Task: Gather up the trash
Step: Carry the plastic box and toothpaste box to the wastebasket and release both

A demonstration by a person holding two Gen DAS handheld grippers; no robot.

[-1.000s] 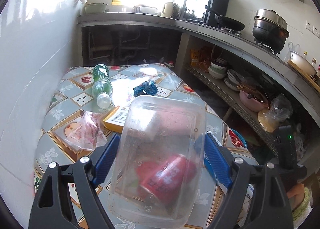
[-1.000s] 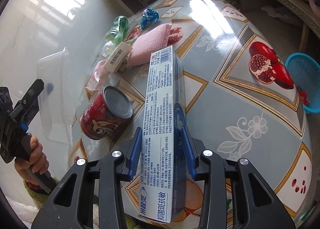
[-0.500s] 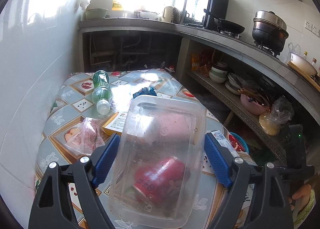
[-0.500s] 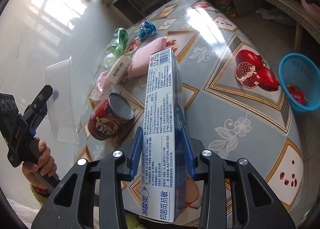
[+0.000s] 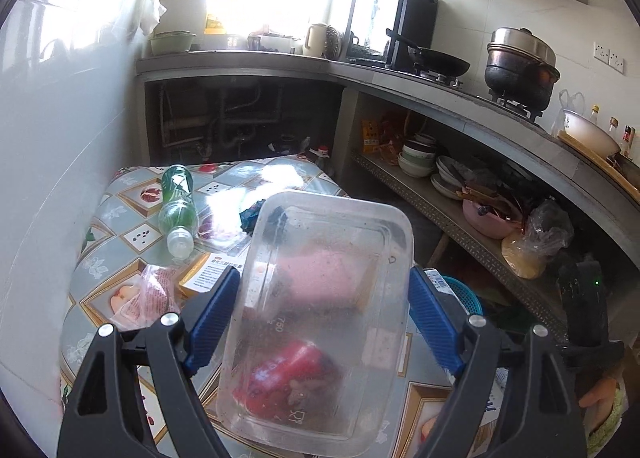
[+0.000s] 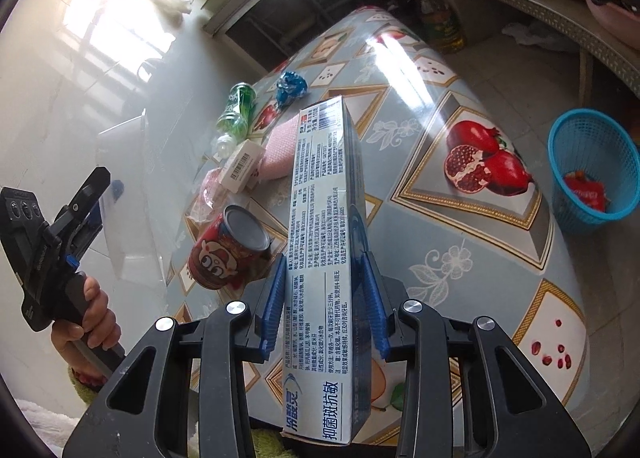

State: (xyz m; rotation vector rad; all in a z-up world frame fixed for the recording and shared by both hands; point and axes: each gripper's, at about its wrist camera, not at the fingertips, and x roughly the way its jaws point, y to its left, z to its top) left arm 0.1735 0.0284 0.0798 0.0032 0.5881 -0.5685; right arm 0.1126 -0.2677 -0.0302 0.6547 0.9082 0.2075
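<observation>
My left gripper (image 5: pixel 324 278) is shut on a clear plastic container (image 5: pixel 320 310), its blue pads pressing both long sides, held above the table. Through the container shows a red can (image 5: pixel 288 374) lying on the table. My right gripper (image 6: pixel 324 266) is shut on a long white-and-blue toothpaste box (image 6: pixel 324 177) that sticks out forward over the tablecloth. On the table lie the red can (image 6: pixel 228 254), a green bottle (image 6: pixel 236 113), a crumpled blue wrapper (image 6: pixel 291 85), a pink sponge (image 6: pixel 280 153), a small white barcode box (image 6: pixel 242 165) and a pink plastic bag (image 5: pixel 148 298).
The fruit-patterned table (image 6: pixel 460 217) stands against a white wall on its left. A blue basket (image 6: pixel 592 165) with something red inside sits on the floor at the right. A counter with pots and a shelf of dishes (image 5: pixel 440 177) runs along the far and right sides.
Both grippers have risen and drawn back from the table with their loads. The table's objects look smaller and lower, and the blue basket has come further into the right wrist view.
</observation>
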